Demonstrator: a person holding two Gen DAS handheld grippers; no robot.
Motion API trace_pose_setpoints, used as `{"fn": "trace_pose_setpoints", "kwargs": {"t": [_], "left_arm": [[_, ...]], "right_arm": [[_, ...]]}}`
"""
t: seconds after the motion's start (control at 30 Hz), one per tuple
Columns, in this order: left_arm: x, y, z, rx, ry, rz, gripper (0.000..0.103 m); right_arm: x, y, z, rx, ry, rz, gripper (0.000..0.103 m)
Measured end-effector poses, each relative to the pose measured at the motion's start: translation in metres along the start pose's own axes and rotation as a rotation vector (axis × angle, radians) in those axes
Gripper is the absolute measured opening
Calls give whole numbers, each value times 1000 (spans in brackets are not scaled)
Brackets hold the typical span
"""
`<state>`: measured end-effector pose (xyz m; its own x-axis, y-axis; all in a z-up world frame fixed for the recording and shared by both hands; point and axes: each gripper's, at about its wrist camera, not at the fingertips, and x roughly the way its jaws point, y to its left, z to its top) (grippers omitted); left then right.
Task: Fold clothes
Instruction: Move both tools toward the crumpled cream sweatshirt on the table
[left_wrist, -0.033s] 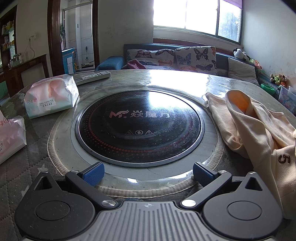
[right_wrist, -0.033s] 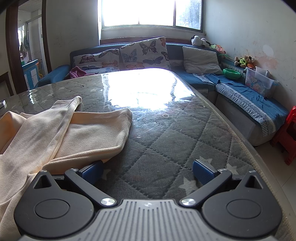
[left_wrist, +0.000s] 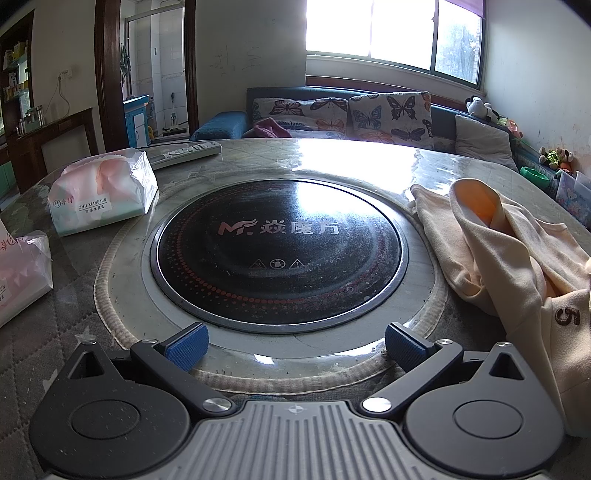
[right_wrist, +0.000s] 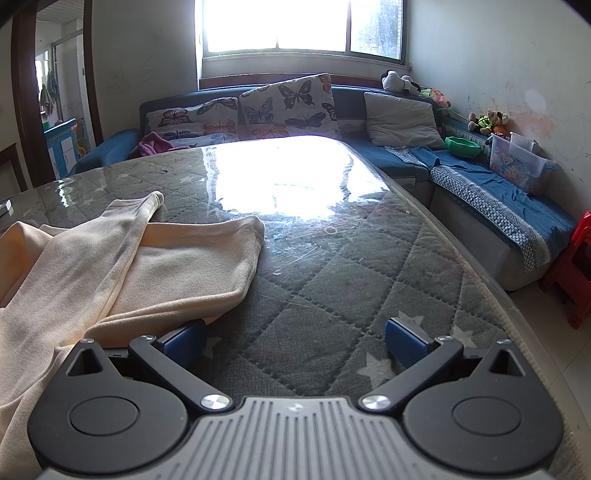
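A crumpled cream garment (left_wrist: 498, 258) with a brown "5" on it lies on the quilted table, at the right edge of the left wrist view. The same garment (right_wrist: 129, 266) fills the left of the right wrist view, one sleeve stretched away from me. My left gripper (left_wrist: 295, 345) is open over the near rim of a round black cooktop, with the garment to its right and nothing between the fingers. My right gripper (right_wrist: 295, 341) is open low over bare table cover. Its left fingertip (right_wrist: 184, 341) sits right at the garment's near hem; I cannot tell whether it touches.
A black round cooktop (left_wrist: 277, 251) is set into the table's middle. Two tissue packs (left_wrist: 103, 195) and a remote (left_wrist: 184, 153) lie at the left. The table's edge (right_wrist: 517, 306) curves at the right, with a sofa (right_wrist: 480, 192) and a red stool (right_wrist: 576, 266) beyond.
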<state>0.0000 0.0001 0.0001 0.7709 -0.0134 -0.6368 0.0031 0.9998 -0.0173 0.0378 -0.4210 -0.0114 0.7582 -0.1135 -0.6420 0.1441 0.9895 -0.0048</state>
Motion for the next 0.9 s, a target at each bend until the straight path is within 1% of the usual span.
{"fn": "trace_pose_setpoints", "kwargs": {"t": [0.1, 0.2, 0.3, 0.4, 0.57, 0.67, 0.8, 0.9], "left_arm": [[0, 0, 0, -1, 2, -1, 103], [0, 0, -1, -2, 4, 0, 103], [-2, -1, -1, -13, 8, 15, 103], [-7, -7, -2, -13, 14, 24, 103], [-17, -19, -5, -9, 29, 13, 103], [-28, -29, -9, 0, 24, -1, 103], [-39, -42, -14, 2, 33, -26, 103], [-46, -51, -16, 8, 36, -38, 103]], "right_arm": [[0, -2, 0, 8, 0, 8, 103], [2, -13, 4, 17, 13, 18, 103], [-5, -17, -3, 4, -6, 51, 103], [-19, -15, -8, -17, -23, 72, 103], [-49, -10, -18, -68, -65, 99, 103], [-70, -4, -26, -91, -85, 130, 103], [-90, 4, -35, -131, -108, 133, 103], [-107, 14, -47, -171, -131, 154, 103]]}}
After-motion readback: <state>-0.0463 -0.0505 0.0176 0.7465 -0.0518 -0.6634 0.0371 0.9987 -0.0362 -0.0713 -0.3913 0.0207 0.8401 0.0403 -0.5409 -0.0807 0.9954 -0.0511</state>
